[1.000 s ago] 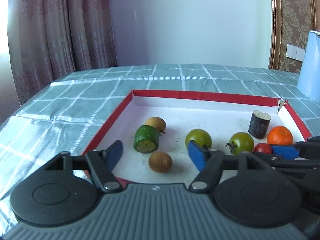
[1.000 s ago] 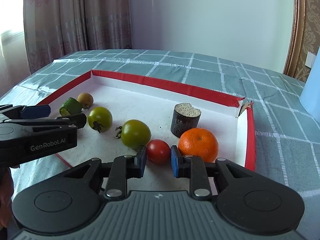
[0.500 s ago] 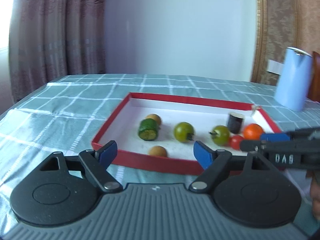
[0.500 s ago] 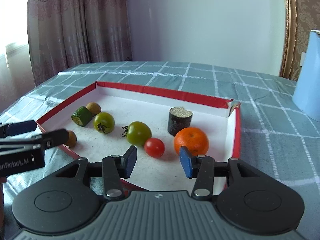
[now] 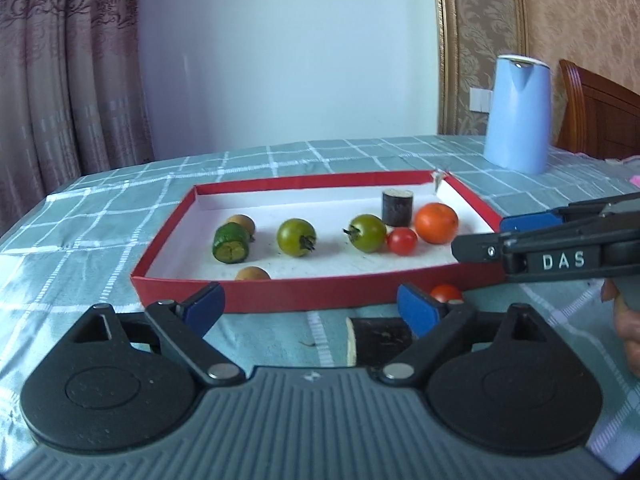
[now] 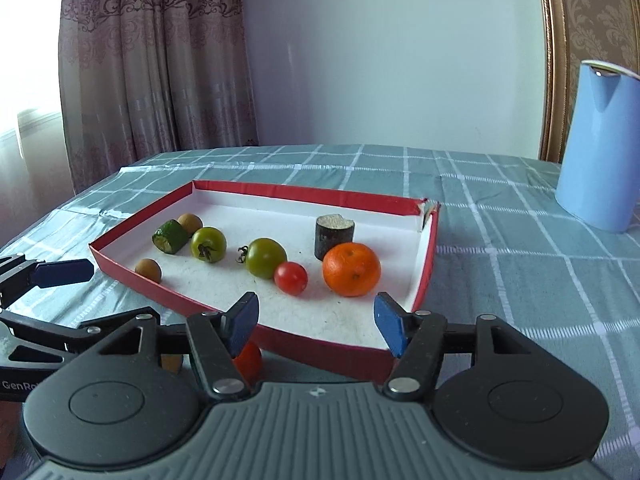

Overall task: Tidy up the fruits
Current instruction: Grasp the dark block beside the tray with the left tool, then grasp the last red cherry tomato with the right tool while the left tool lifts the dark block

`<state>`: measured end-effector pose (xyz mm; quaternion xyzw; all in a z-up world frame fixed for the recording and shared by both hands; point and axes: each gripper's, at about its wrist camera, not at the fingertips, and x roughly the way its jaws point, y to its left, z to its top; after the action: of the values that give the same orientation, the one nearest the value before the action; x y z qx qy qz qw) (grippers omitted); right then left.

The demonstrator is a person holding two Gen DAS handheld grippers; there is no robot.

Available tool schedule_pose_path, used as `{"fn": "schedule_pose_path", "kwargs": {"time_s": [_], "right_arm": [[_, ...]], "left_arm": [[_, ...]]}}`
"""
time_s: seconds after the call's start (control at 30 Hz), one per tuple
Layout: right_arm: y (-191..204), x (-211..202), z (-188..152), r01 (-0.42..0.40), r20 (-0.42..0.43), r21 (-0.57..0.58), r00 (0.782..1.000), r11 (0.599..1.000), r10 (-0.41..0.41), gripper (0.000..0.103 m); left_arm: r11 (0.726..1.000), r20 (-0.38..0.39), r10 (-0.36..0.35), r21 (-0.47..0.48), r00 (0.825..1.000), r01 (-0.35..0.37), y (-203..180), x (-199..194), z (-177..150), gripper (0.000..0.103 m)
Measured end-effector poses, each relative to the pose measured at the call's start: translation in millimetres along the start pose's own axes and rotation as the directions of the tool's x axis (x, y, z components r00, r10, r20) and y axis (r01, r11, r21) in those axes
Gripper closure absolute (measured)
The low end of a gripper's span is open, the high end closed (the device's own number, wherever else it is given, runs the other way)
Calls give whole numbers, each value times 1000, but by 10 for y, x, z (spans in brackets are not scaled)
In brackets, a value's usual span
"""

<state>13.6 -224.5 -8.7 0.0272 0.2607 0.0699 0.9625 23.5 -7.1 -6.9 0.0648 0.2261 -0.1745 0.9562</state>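
Right now both claws are empty & wide open: left gripper (image 5: 308, 310) hovers short of the red tray (image 5: 312, 298), right gripper (image 6: 316, 326) over its near corner, nothing betw. the pads of either. Most fruit sits inside the tray: orange (image 6: 351, 269) at the right end, touching or nearly touching a dark stub (image 6: 334, 236) standing upright behind it; cherry tomato (image 6: 291, 278) just beside a green tomato (image 6: 265, 258); a second green tomato (image 6: 208, 244) further left; cucumber chunk (image 6: 170, 237) & two small brown fruits (image 6: 190, 223) (image 6: 148, 271) at the left end. Still outside, on the tablecloth (image 6: 500, 216) in front of the tray wall: a red tomato (image 5: 446, 293) & a dark cut piece (image 5: 380, 342) lying on its side, long axis roughly left-right, pale cut face pointing left. Handling, my guess: tomatoes light, smooth, squashy, prone to roll, so pinch across the widest part w/ gentle force, stem clear of the pads. Dark piece looks stiff & rough, grips easy across its short width, mid-length. Cucumber chunk lies tilted, cut face toward the cameras; take it across the round sides. Orange is firmer, prob. heaviest.
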Motion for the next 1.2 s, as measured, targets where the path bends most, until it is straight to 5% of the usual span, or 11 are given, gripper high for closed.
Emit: {"fn": "schedule_pose_path", "kwargs": {"time_s": [0.27,0.5,0.6,1.03,1.2], "right_arm": [[-86,-71,-35,11,19,53,1000,999,-12,33],[-89,-93,-57,10,17,52,1000,999,-11,33],[-69,-108,-80,14,19,43,1000,999,-15,33],[77,-349,-228,-122,57,-24,991,992,123,33],[244,-301,-288,-125,12,-106,992,986,127,51]], "left_arm": [[998,-40,-36,50,999,38,-94,56,-38,6],[994,-74,-80,65,994,85,-113,102,-55,45],[990,-83,-109,83,991,115,-148,92,-64,69],[1000,-48,4,-2,999,-4,56,44,-28,70],[998,-49,42,-42,998,-44,153,29,-31,71]]}}
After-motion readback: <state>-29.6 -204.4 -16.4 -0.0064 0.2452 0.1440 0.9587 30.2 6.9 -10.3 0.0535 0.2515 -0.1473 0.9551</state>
